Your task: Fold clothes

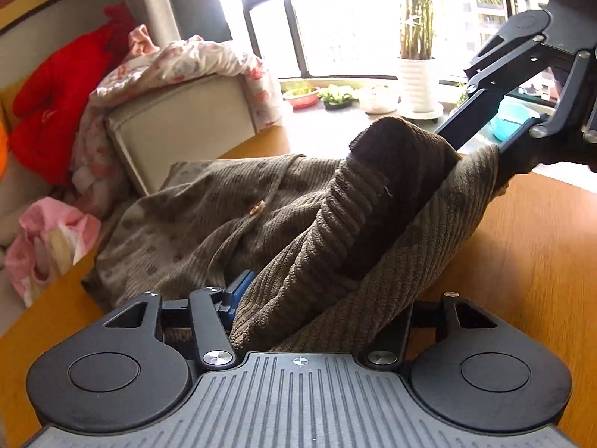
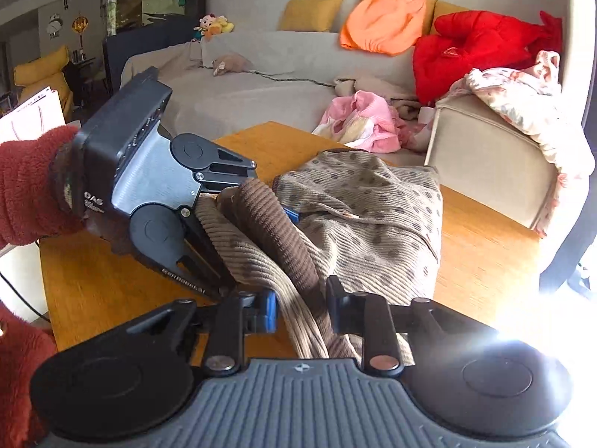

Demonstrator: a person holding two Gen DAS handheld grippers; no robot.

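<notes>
Sunlight floods my orange wooden surface (image 2: 485, 261), where the brown dotted knit cardigan (image 2: 373, 201) lies bunched between sofa (image 2: 261, 74) and plant-lined windowsill (image 1: 373, 112), its ribbed edge running between the half-parted fingers of both left gripper (image 1: 321, 298) and right gripper (image 2: 302, 313), though I can't tell if either pinches.

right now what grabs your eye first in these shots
The brown dotted knit garment heaped on the wooden table, its ribbed edge running between both grippers' jaws. Behind it, a bright red jacket and an orange one lie on the grey sofa.
</notes>
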